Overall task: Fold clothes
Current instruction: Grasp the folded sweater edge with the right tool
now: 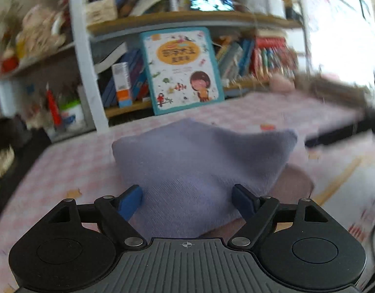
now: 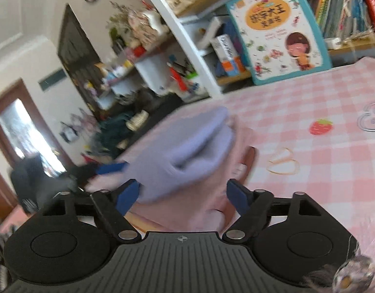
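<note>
A folded lilac knit garment (image 1: 194, 166) lies on the pink checked tablecloth (image 1: 65, 171), on top of a pink garment (image 1: 297, 183). My left gripper (image 1: 187, 201) is open, its blue fingers on either side of the lilac garment's near edge. In the right wrist view the lilac garment (image 2: 187, 151) sits on the pink garment (image 2: 187, 212). My right gripper (image 2: 183, 196) is open just in front of both. The other gripper's blue fingertip (image 2: 111, 168) shows at the garment's left side.
A bookshelf (image 1: 187, 19) with a large children's book (image 1: 182, 70) stands behind the table. A pen pot (image 1: 70, 112) and clutter sit at left. The tablecloth (image 2: 309, 112) has a strawberry print (image 2: 320, 127). A furry sleeve (image 1: 338, 90) reaches in at right.
</note>
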A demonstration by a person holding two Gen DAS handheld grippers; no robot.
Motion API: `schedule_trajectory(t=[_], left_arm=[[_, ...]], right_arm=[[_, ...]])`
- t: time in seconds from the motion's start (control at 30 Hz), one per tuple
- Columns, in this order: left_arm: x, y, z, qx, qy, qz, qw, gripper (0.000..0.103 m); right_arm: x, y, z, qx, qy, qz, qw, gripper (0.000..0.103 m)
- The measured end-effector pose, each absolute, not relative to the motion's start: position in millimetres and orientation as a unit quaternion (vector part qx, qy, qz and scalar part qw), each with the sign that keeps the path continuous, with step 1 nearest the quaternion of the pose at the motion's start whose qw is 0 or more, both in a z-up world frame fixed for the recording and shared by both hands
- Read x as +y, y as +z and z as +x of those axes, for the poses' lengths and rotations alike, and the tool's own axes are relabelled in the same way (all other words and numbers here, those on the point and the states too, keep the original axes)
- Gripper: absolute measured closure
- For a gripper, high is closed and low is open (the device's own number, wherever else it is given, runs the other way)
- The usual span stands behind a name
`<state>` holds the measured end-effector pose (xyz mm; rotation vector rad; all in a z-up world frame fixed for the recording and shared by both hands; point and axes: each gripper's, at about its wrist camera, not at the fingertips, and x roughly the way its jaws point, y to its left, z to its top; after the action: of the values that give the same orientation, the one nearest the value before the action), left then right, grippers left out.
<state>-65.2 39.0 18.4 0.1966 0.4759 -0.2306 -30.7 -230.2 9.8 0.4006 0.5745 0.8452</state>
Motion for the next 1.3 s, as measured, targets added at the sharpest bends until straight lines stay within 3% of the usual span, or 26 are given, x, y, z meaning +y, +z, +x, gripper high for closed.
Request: schedule_trajectory(t=[0.37,0.4,0.5,0.53,0.67,0.77,0.93,1.07,1.13,1.2,1.27,1.3], left_arm=[[37,13,-68,0.227,-0.131,0.120,0.958,0.011],[36,12,-68,0.227,-0.132,0.122,0.957,0.011],[37,12,-68,0.228,-0.135,0.123,0.956,0.010],[37,12,-67,0.230,-0.136,0.121,0.956,0.010],[42,13,-66,0.241,-0.146,0.101,0.954,0.008],[46,13,-64,0.254,-0.157,0.077,0.951,0.006],[46,14,-61,0.270,-0.158,0.068,0.948,0.006],[47,34,-74,0.218,-0.139,0.073,0.963,0.006],[49,41,-79,0.195,-0.140,0.059,0.969,0.006],[49,42,-79,0.188,-0.152,0.044,0.969,0.006],[47,38,-75,0.192,-0.149,0.041,0.969,0.006],[47,35,-73,0.198,-0.144,0.041,0.969,0.006]], right_arm=[[-180,-3,40,0.364,0.377,0.271,0.808,0.027],[-179,-3,44,0.364,0.371,0.276,0.809,0.035],[-170,0,46,0.354,0.347,0.239,0.835,0.083],[-164,4,37,0.334,0.348,0.202,0.853,0.085],[-147,26,-21,0.213,0.373,0.069,0.901,0.087],[-148,26,-44,0.191,0.353,0.032,0.915,0.087],[-174,-11,-17,0.296,0.316,0.125,0.893,0.081],[-188,-15,-14,0.308,0.323,0.172,0.878,0.077],[-188,-13,-14,0.310,0.325,0.184,0.874,0.065],[-187,-11,-13,0.309,0.321,0.192,0.874,0.062],[-186,-10,-13,0.309,0.317,0.199,0.874,0.063],[-186,-10,-12,0.308,0.315,0.203,0.874,0.073]])
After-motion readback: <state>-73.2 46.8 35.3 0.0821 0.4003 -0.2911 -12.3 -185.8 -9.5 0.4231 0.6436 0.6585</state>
